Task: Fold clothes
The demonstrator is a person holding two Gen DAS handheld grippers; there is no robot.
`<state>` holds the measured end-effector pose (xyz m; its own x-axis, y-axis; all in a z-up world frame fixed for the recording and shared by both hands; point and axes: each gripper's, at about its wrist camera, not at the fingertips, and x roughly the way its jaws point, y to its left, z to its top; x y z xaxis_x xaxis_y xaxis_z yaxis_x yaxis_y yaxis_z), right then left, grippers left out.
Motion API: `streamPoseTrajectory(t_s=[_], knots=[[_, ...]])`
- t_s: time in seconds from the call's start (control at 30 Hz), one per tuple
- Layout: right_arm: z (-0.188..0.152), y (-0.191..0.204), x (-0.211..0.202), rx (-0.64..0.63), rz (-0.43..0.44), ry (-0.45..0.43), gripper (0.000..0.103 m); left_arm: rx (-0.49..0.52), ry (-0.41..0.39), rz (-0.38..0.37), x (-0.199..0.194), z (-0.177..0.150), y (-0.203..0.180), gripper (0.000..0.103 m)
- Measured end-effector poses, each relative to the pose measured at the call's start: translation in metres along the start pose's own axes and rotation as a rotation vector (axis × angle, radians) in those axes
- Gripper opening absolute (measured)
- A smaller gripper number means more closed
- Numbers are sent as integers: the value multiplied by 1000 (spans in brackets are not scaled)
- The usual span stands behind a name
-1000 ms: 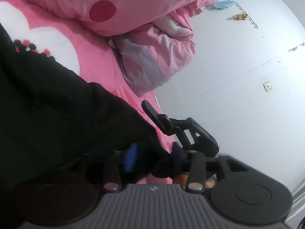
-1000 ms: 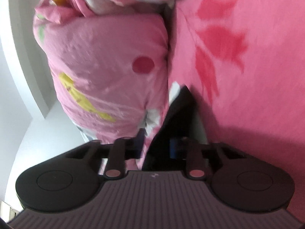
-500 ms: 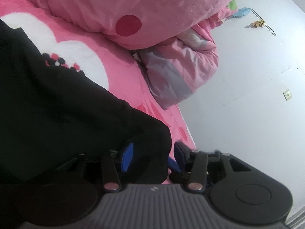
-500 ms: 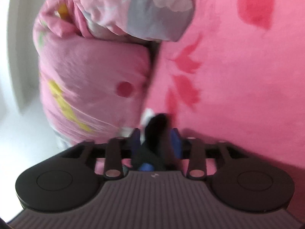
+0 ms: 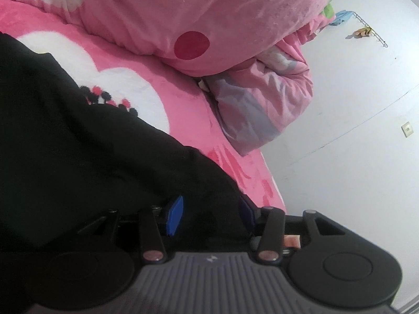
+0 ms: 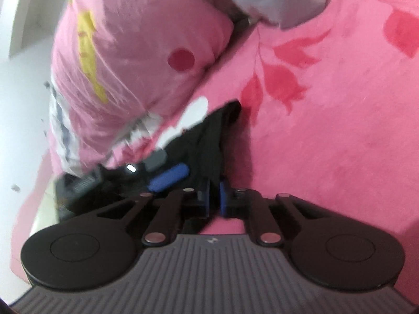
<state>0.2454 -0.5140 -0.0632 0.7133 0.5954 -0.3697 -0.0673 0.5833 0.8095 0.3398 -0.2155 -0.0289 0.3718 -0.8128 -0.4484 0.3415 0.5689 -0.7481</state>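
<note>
Now, both claws are taking hold of one black garment (image 5: 91, 151) that is lying on a pink bedspread (image 5: 188, 120). From the left wrist, the garment is filling the picture from 12 o'clock round to 9 o'clock of the left claw (image 5: 209, 213), and a thick bunch of its cloth is sitting between the two blue pads (image 5: 176, 216). The pads are standing half apart with the bunch filling the gap, so the left claw is gripping the garment.

From the right wrist, the right claw (image 6: 214, 197) is pinching a thin edge of the same cloth. Its jaws have just been closing, and the blue pads are now almost meeting on the fabric. A narrow tongue of garment is running from the pads toward 12 o'clock across the bedspread. The other gripper is showing at about 10 o'clock of the right claw, just beside it.

A pink pillow (image 5: 214, 15) with a red dot and a bunched quilt (image 5: 264, 104) are lying beyond the garment, at 12 to 1 o'clock in the left view. A white wall (image 5: 366, 130) is standing at 3 o'clock.

The step in hand appears to be the gripping of one end of the garment by two points, ahead of a fold. The next move is likely calling for both claws to lift together, keeping the edge taut between them, and to carry it over the rest of the cloth. The thin right-hand pinch may be slipping if the pull is uneven.
</note>
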Motion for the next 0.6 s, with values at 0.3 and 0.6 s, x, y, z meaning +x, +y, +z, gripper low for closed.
streamPoseTrajectory(t_s=[0.3,0.6], knots=[[-17,-11,-32,-9,-188,-79,0,250,5,99,-1,-16,-31,47],[17,-2,-17,-34,-165,-166,29,436,18,171,8,-39,-46,52]])
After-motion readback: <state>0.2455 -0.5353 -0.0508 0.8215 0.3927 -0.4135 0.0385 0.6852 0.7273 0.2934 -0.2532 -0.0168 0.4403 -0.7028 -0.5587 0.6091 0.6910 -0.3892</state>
